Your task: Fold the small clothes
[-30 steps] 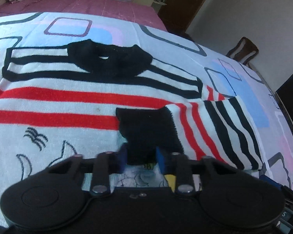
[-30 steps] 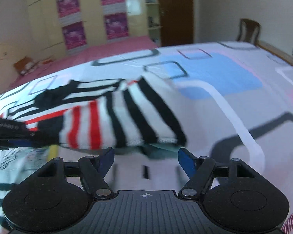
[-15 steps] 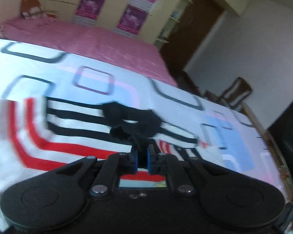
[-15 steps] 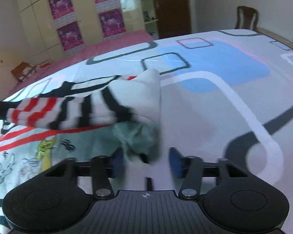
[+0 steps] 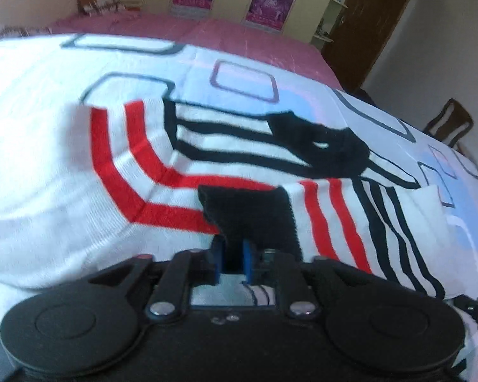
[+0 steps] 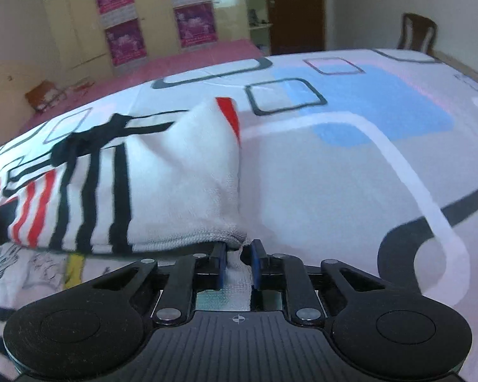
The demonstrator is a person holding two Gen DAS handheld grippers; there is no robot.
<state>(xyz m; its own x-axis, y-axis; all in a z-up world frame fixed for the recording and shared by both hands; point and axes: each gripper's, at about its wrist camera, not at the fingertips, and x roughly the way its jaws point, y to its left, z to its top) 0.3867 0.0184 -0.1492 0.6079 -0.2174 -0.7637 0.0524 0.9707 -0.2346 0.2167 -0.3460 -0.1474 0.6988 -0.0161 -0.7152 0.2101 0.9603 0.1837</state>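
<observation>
A small white sweater (image 5: pixel 79 197) with red and black stripes and a black collar (image 5: pixel 318 146) lies on the bed. Its right sleeve is folded across the body. My left gripper (image 5: pixel 232 259) is shut on the sleeve's black cuff (image 5: pixel 251 216), held just above the sweater. In the right wrist view my right gripper (image 6: pixel 237 262) is shut on the white fold edge of the sweater (image 6: pixel 181 191), lifting it off the bedsheet. The sleeve's stripes (image 6: pixel 79 200) run to the left.
The bedsheet (image 6: pixel 350 175) is white with blue patches and grey outlined squares. A pink bed (image 5: pixel 239 41) lies behind. A wooden chair (image 5: pixel 449 124) stands at the far right. A brown door (image 6: pixel 293 9) and postered cupboards (image 6: pixel 121 12) are at the back.
My right gripper closed on the sweater's fold edge and lifted it. My left gripper, shut on the black cuff, carried it back over the sweater body.
</observation>
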